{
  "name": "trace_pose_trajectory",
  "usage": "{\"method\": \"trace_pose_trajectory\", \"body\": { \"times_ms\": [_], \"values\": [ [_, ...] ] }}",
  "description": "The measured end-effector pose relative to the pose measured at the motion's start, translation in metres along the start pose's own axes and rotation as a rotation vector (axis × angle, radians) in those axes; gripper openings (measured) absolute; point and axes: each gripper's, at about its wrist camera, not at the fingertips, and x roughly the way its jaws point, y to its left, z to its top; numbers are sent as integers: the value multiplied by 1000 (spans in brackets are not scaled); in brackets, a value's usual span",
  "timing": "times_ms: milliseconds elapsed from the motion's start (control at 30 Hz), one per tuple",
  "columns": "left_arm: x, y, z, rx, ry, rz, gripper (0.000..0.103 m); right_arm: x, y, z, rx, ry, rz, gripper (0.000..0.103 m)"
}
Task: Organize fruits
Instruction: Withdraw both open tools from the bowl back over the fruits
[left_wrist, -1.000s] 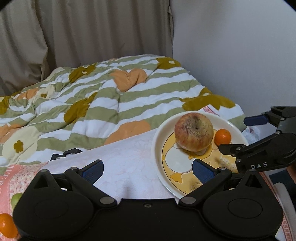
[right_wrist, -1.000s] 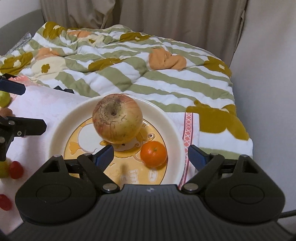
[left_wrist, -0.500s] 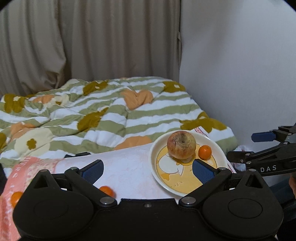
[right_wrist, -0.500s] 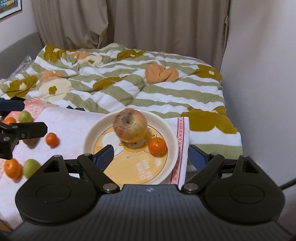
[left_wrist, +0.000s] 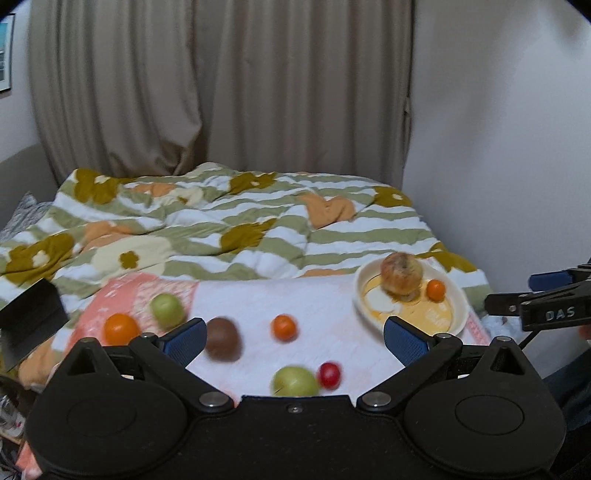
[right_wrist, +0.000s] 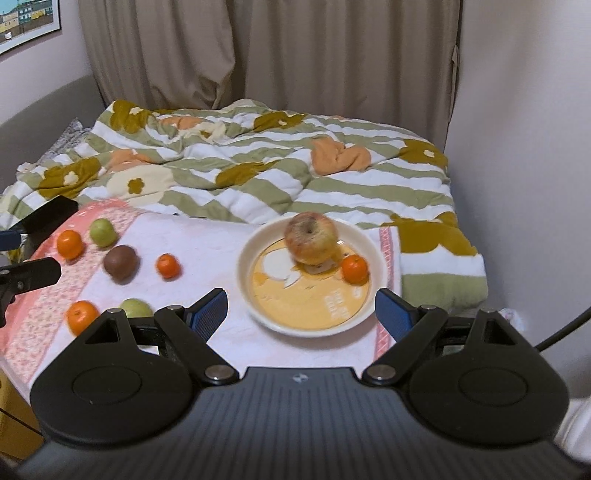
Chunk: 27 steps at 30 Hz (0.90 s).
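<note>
Fingers (right_wrist: 393, 319) wide apart — backed off, plate (right_wrist: 255, 291) smaller

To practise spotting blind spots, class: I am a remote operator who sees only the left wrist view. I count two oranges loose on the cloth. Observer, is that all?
Observer: No. The right wrist view shows a third orange on the cloth, beside the near green fruit. Your view does not show it.
Operator: Is the right gripper carrying anything?
Observer: No. The right gripper is open with nothing between its fingers, and the plate lies just ahead of it.
</note>
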Motion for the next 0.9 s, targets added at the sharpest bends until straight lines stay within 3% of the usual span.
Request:
{"method": "trace_pose_trajectory", "body": {
  "times_ms": [233, 500, 900],
  "values": [
    [-16, 41, -30, 21, 10, 39, 103, -14, 39, -25, 44, 21, -17, 103],
    [-15, 78, -48, 116, 15, -61, 103, -16, 85, -46, 138, 48, -96, 103],
    [39, 111, -78, 241, 24, -188, 103, 21, 143, -95, 223, 43, -159, 102]
  ]
}}
